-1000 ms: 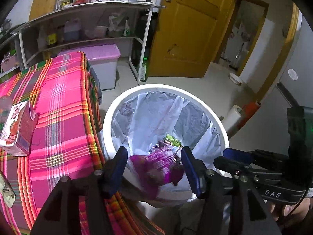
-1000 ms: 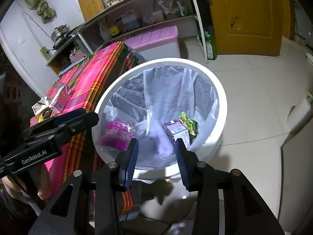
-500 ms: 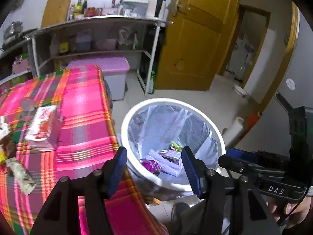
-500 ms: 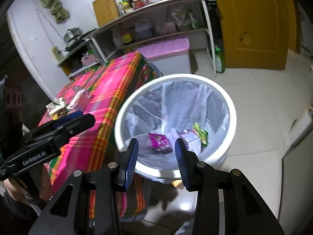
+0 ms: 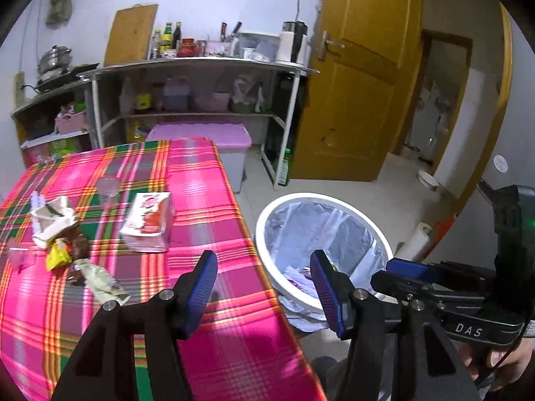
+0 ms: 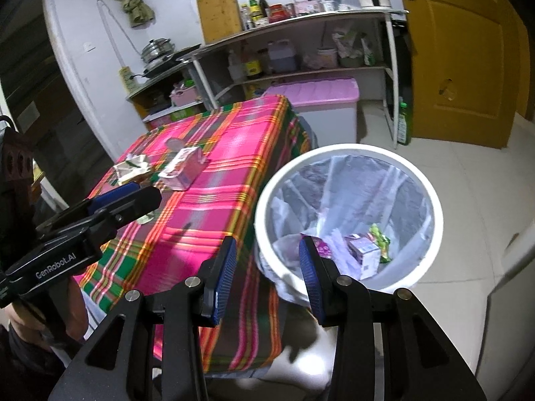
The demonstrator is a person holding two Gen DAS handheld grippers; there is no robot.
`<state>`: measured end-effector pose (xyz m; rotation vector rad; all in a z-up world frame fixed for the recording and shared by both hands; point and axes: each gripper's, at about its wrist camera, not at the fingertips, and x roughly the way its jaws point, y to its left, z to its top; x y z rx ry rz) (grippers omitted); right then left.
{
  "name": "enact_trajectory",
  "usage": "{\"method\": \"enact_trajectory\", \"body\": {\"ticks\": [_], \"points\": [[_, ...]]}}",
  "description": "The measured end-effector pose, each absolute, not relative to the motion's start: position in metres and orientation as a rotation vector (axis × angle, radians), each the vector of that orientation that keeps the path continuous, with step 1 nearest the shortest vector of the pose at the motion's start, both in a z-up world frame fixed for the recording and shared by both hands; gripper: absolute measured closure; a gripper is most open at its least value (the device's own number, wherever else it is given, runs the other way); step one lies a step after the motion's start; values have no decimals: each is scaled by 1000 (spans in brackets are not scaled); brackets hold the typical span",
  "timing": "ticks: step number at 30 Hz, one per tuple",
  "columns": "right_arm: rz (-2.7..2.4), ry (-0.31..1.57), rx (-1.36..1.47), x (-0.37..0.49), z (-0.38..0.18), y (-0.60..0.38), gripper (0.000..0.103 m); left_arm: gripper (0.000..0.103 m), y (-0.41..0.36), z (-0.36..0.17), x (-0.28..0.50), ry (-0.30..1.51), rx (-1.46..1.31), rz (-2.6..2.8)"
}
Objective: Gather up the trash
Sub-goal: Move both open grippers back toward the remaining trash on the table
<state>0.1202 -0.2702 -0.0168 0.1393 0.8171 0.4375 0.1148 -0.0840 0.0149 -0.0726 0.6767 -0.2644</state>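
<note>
A white trash bin (image 5: 267,214) (image 6: 431,197) with a clear liner stands on the floor beside the table; a purple carton (image 6: 362,254), a green wrapper (image 6: 379,235) and a purple packet lie inside. On the pink plaid tablecloth (image 5: 200,173) (image 6: 234,153) lie a red-and-white carton (image 5: 148,222) (image 6: 182,168), crumpled white paper (image 5: 53,222) (image 6: 132,168), a yellow wrapper (image 5: 58,255) and a pale wrapper (image 5: 100,282). My left gripper (image 5: 264,284) hangs open and empty over the table's edge. My right gripper (image 6: 267,267) is open and empty between table and bin.
A clear plastic cup (image 5: 107,188) stands behind the carton. A pink-lidded storage box (image 5: 200,133) sits under a metal shelf (image 5: 200,63) crowded with bottles. A green bottle (image 5: 283,170) stands by the yellow door (image 5: 354,100). A paper roll (image 5: 414,240) lies beyond the bin.
Both grippers have lifted and pulled back from the bin toward the table. A purple packet that was falling from the left gripper now lies in the bin. The table's trash has come into view.
</note>
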Motion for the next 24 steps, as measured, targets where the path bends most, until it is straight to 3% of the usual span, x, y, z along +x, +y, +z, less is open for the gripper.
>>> {"method": "enact_trajectory", "body": {"ticks": [20,22,24], "points": [[526,810,84,110,-10,-229,63,46,-33,23,88,633,-109,-136],[533,810,81,110,-10,-226,61,46,-28,22,88,632,-115,-130],[547,810,77,111,-10,-222,49,46,-21,20,86,631,-126,-122]]}}
